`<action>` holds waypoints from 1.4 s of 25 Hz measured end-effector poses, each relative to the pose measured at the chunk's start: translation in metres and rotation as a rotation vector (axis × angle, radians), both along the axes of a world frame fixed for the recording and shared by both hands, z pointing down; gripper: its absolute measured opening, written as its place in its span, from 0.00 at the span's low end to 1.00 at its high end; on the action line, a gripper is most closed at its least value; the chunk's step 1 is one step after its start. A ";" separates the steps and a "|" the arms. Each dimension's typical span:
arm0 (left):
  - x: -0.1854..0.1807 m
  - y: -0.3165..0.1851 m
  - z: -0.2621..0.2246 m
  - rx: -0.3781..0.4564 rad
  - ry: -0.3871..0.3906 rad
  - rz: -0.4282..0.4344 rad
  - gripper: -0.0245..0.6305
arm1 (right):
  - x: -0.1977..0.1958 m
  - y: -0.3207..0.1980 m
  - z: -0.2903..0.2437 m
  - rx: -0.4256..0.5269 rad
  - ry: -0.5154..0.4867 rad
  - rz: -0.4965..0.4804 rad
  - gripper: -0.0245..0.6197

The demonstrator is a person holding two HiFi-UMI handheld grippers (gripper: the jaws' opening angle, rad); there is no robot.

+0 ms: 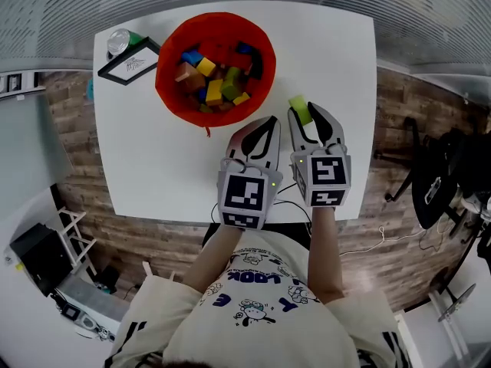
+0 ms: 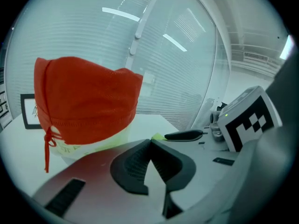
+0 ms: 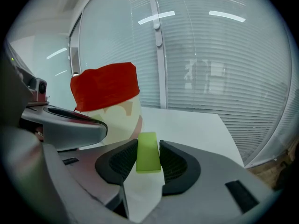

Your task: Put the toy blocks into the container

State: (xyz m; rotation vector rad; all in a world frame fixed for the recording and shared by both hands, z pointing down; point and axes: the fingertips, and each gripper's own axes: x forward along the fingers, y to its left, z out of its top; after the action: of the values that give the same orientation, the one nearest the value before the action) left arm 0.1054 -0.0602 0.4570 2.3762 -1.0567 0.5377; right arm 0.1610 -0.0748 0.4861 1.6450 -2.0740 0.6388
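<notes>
A light green block [image 3: 148, 152] stands between the pads of my right gripper [image 3: 148, 160], which is shut on it; in the head view the light green block [image 1: 300, 109] shows at the tips of the right gripper [image 1: 305, 119] over the white table. My left gripper [image 1: 265, 125] is shut and empty beside it, its jaws touching in the left gripper view [image 2: 149, 143]. The red container [image 1: 170, 64], holding several coloured blocks [image 1: 215, 79], stands at the table's far middle, up and left of both grippers. It shows as a red fabric bucket [image 2: 86, 101] [image 3: 106, 90] in both gripper views.
A black-framed picture [image 1: 129, 61] and a clear cup [image 1: 119, 41] sit at the table's [image 1: 330, 52] far left corner. A black chair [image 1: 441, 179] stands on the wooden floor to the right. A cable runs under the table's near edge.
</notes>
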 end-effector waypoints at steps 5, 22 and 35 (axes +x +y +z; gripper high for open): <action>-0.002 0.003 -0.014 0.029 0.015 0.013 0.09 | -0.002 0.002 -0.020 0.044 0.011 0.014 0.27; -0.020 0.004 -0.070 0.146 0.082 0.037 0.09 | -0.017 0.001 -0.090 0.176 0.063 0.051 0.27; -0.058 -0.006 -0.100 0.211 0.110 -0.010 0.09 | -0.048 -0.007 -0.125 0.246 0.082 0.029 0.27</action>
State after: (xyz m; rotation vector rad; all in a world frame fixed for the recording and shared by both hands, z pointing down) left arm 0.0470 -0.0664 0.3575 2.5481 -1.1234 0.2999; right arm 0.1125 -0.0819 0.3616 1.8032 -2.1419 0.3283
